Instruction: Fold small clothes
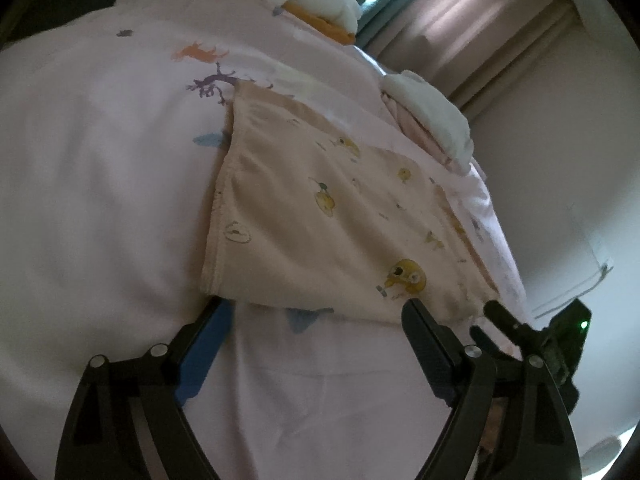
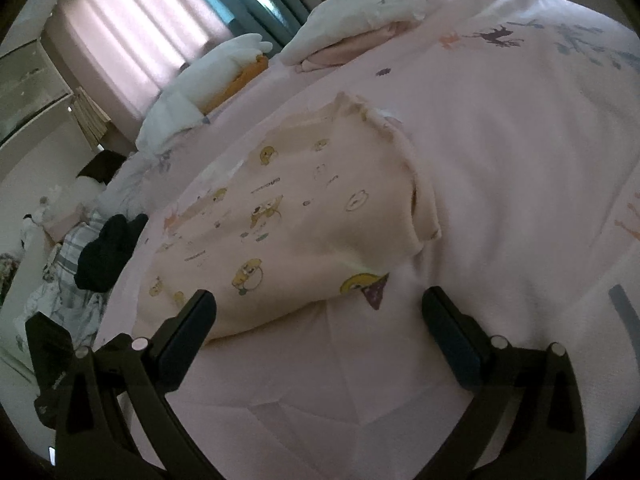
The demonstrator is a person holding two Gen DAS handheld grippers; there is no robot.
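On the pink bedsheet [image 2: 500,168] lie one cream printed garment [image 2: 288,216], two folded piles [image 2: 352,8] near its far edge, and one dark cloth [image 2: 108,252] at its side.

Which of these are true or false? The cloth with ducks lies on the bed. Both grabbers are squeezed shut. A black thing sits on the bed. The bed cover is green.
1. The beige cloth with ducks lies on the bed cover: true.
2. Both grabbers are squeezed shut: false. The left gripper and right gripper stand open, holding nothing.
3. A black garment sits near the bed's edge: true.
4. The bed cover is green: false. It is pale pink with small animal prints.
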